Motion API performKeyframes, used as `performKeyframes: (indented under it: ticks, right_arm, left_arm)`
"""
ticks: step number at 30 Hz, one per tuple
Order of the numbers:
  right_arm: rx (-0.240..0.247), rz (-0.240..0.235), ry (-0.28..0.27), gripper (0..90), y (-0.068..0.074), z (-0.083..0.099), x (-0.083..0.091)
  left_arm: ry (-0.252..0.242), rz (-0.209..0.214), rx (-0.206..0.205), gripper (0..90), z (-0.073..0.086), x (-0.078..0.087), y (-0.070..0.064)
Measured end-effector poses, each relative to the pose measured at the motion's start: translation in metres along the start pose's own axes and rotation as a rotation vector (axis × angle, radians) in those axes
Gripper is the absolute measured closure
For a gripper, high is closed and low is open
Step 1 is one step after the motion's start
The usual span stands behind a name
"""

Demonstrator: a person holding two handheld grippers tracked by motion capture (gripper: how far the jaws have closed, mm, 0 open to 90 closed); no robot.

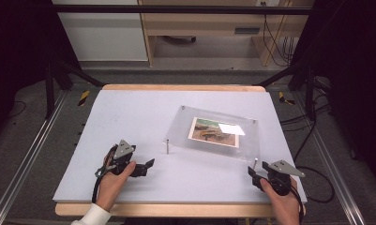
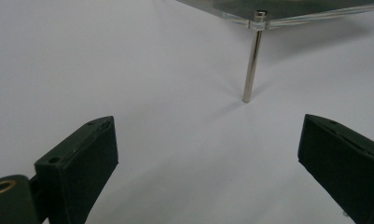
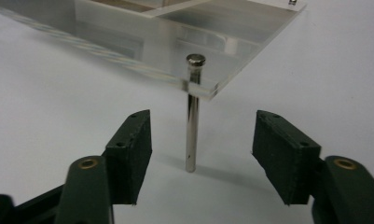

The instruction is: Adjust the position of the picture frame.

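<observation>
A clear acrylic photo frame (image 1: 214,133) holding a picture (image 1: 214,131) stands tilted on two metal legs on the white table mat (image 1: 129,112). My left gripper (image 1: 148,166) rests open on the mat, pointing at the frame's near-left leg (image 2: 251,65), a short way from it. My right gripper (image 3: 201,147) is open with its jaws either side of the near-right leg (image 3: 192,126), not touching it. That leg (image 1: 255,164) shows just ahead of the right gripper (image 1: 252,172) in the high view. Both jaws hold nothing.
The mat covers a wooden table (image 1: 176,87). Black frame bars (image 1: 54,70) and cables (image 1: 312,122) flank the table. A wooden desk (image 1: 199,23) stands beyond it.
</observation>
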State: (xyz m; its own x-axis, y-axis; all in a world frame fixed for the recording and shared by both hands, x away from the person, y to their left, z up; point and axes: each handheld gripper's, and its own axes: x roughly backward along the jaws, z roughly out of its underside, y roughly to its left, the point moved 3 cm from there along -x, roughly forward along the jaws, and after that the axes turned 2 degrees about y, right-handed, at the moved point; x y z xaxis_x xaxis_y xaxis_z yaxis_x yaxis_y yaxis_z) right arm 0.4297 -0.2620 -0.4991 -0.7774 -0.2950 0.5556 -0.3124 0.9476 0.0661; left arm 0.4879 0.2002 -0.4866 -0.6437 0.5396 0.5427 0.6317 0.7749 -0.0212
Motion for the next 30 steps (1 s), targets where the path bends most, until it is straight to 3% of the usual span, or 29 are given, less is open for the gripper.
performKeyframes:
  ticks: [4, 6, 10, 15, 21, 23, 30]
  right_arm:
    - [-0.020, -0.027, 0.005, 44.7, -0.001, -0.002, -0.004]
    - [-0.023, -0.064, -0.012, 50.9, 0.000, -0.005, -0.004]
    - [-0.012, -0.076, -0.033, 64.5, 0.002, -0.010, -0.008]
    - [-0.050, -0.105, -0.049, 81.9, -0.003, -0.010, -0.016]
    - [-0.076, -0.147, -0.087, 84.9, -0.003, -0.012, -0.015]
    - [-0.095, -0.164, -0.105, 84.9, -0.005, -0.014, -0.014]
    - [-0.119, -0.186, -0.118, 84.9, -0.007, -0.019, -0.012]
  left_arm:
    - [-0.009, 0.010, -0.008, 4.6, -0.004, 0.001, -0.004]
    - [-0.014, 0.014, -0.002, 5.0, -0.005, 0.001, -0.005]
    - [-0.040, 0.026, 0.008, 5.3, -0.008, 0.003, -0.007]
    - [-0.057, 0.045, 0.008, 6.9, -0.012, 0.001, -0.013]
    - [-0.051, 0.047, -0.049, 20.4, -0.015, -0.007, -0.026]
    - [-0.048, 0.051, -0.072, 30.3, -0.018, -0.010, -0.030]
    - [-0.025, 0.059, -0.053, 49.7, -0.031, -0.040, -0.032]
